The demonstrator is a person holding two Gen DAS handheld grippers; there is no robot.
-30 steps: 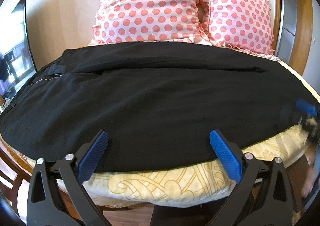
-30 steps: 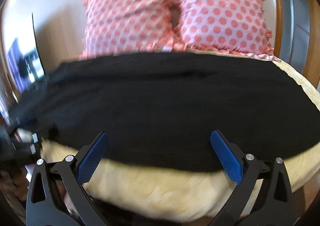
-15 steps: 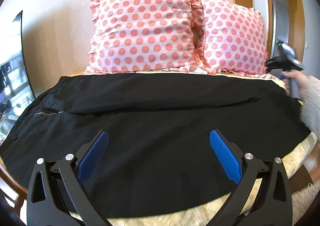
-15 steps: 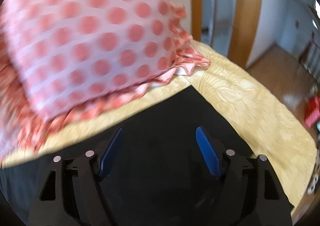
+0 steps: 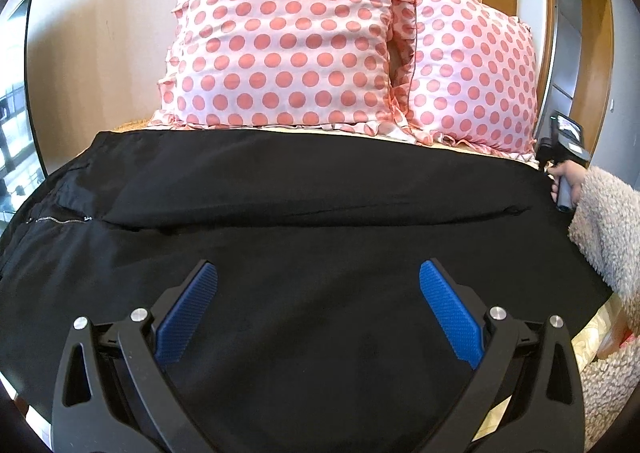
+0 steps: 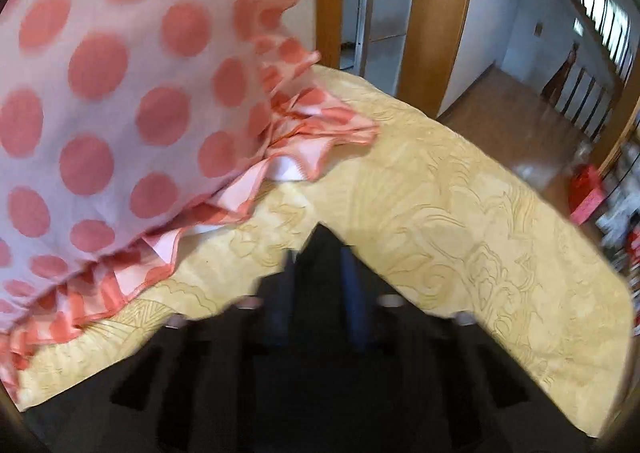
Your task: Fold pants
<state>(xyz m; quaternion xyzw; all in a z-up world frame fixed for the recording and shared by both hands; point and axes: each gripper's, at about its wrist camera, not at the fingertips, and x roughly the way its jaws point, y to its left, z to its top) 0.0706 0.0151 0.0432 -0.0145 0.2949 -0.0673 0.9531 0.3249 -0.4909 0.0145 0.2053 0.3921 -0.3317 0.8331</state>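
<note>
Black pants (image 5: 304, 229) lie spread flat across the bed, waistband and zipper (image 5: 56, 219) at the left, legs running right. My left gripper (image 5: 318, 285) hovers open and empty over the near leg. My right gripper (image 6: 318, 273) is at the far right corner of the pants (image 6: 320, 241), near the pillows; its blue fingers (image 6: 354, 293) are blurred and stand close together around the cloth corner. Its body and the hand holding it show at the right edge of the left wrist view (image 5: 564, 157).
Two pink polka-dot pillows (image 5: 288, 41) lean on the wall behind the pants; one (image 6: 100, 93) is just left of my right gripper. The yellow patterned bedspread (image 6: 460, 213) ends at the bed's right edge, with wooden floor and a doorway beyond.
My right gripper moved to the far right corner of the pants and its fingers closed in from wide open. My left gripper moved forward over the pants, still open.
</note>
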